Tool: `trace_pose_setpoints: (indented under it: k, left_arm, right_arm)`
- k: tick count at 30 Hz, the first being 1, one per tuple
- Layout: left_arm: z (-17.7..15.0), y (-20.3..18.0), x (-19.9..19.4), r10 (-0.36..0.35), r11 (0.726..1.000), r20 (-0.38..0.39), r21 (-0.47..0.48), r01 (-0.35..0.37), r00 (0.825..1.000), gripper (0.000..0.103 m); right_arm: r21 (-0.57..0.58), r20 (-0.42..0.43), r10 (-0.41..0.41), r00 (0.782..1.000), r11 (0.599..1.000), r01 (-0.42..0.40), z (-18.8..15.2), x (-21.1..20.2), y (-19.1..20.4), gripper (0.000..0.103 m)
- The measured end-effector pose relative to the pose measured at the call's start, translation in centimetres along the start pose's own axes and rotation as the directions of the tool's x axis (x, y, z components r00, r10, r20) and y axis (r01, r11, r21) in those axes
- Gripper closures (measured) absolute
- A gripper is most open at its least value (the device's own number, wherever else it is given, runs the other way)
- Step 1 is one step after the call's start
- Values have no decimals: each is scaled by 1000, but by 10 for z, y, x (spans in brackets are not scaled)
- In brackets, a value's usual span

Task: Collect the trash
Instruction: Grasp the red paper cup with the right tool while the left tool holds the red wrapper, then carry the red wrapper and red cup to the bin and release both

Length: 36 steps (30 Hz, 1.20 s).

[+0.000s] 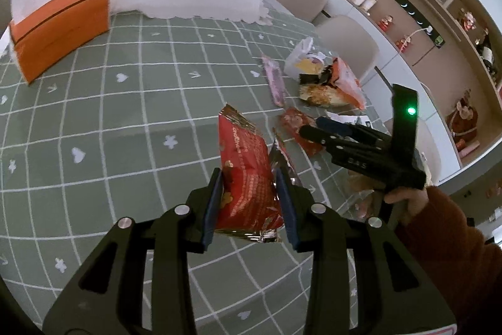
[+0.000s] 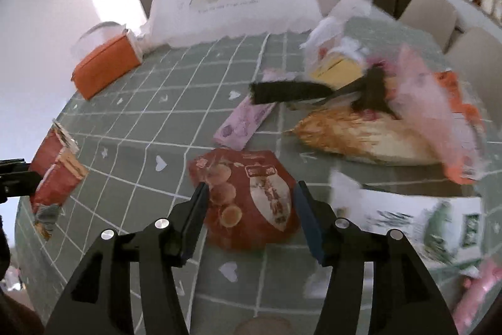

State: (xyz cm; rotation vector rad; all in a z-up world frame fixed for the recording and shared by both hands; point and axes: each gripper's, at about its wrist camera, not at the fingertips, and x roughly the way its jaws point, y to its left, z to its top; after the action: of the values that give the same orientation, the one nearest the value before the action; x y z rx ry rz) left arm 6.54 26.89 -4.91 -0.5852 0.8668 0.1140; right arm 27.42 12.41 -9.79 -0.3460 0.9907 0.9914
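Left wrist view: the left hand-held gripper (image 1: 249,203) is clamped on a red foil snack bag (image 1: 243,165), held clear above the green checked surface (image 1: 125,121). The right hand-held gripper (image 1: 309,127) reaches in from the right over a flat red wrapper (image 1: 296,123). More trash, including a pink wrapper (image 1: 276,80), lies beyond.

Right wrist view: the right hand-held gripper (image 2: 249,209) has its fingers apart, nothing pressed between them. The flat red wrapper (image 2: 248,193) lies on the surface directly ahead and below, straddled by the fingers, its long axis roughly along them. In my judgement, the right hand is nearer and need only lower and close.
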Motion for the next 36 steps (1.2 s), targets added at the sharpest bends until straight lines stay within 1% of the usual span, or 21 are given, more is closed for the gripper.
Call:
trace_pose_setpoints:
  k: [2, 6, 8, 10, 11, 12, 13, 14, 15, 17, 21, 24, 28, 30, 34, 36]
  left_arm:
    - [-1, 5, -2, 10, 1000, 2, -6, -10, 1000, 70]
    - [-2, 18, -1, 19, 999, 2, -39, -19, 1000, 70]
    - [-3, 21, 1, 16, 999, -4, -49, -16, 1000, 70]
    - [-4, 21, 5, 10, 999, -12, -50, -10, 1000, 70]
    - [-4, 21, 7, 7, 999, -14, -49, -8, 1000, 70]
    - [-3, 19, 8, 2, 999, -17, -47, -2, 1000, 70]
    - [-3, 17, 10, -2, 999, -19, -43, 1, 1000, 70]
    - [-3, 15, 11, -5, 999, -20, -37, 4, 1000, 70]
    - [-2, 12, 11, -8, 1000, -21, -29, 8, 1000, 70]
    - [0, 7, 12, -16, 1000, -21, -12, 16, 1000, 70]
    - [2, -7, 14, -31, 999, -19, 21, 31, 999, 70]
    - [5, -28, 15, -47, 997, -12, 62, 48, 999, 70]
    - [14, -67, 14, -86, 987, 26, 135, 82, 996, 70]
    - [21, -93, 14, -118, 979, 46, 172, 108, 992, 70]
    - [36, -148, 19, -177, 958, 67, 241, 156, 982, 70]
    - [47, -180, 24, -216, 946, 70, 263, 191, 974, 70]
  right_arm:
    - [-9, 9, -7, 1000, 1000, 7, 1, 4, 1, 48]
    - [3, 3, 1, 1000, 1000, -1, 2, 5, -1, 47]
    - [-19, -15, -25, 1000, 1000, 24, 1, 5, 4, 48]
    - [-65, -25, -65, 998, 996, 63, -2, 6, 13, 48]
    - [-88, -19, -89, 996, 992, 87, -5, 5, 19, 50]
    - [-96, -13, -92, 996, 991, 91, -8, 3, 21, 54]
    - [-83, -7, -71, 997, 994, 70, -10, 0, 23, 68]
    - [-61, -10, -56, 998, 997, 55, -12, -1, 22, 80]
    - [-33, -7, -48, 999, 998, 48, -14, -5, 21, 81]
    - [-21, 24, -61, 998, 998, 62, -18, -17, 23, 82]
    - [50, 83, -53, 995, 998, 49, -23, -51, 19, 83]
    - [110, 119, -73, 990, 992, 60, -30, -85, 12, 83]
    - [166, 160, -153, 975, 978, 126, -42, -140, -1, 83]
    - [201, 174, -188, 967, 968, 152, -48, -165, -12, 83]
    - [274, 217, -262, 941, 941, 199, -64, -225, -39, 83]
    - [294, 237, -308, 921, 927, 235, -73, -257, -53, 83]
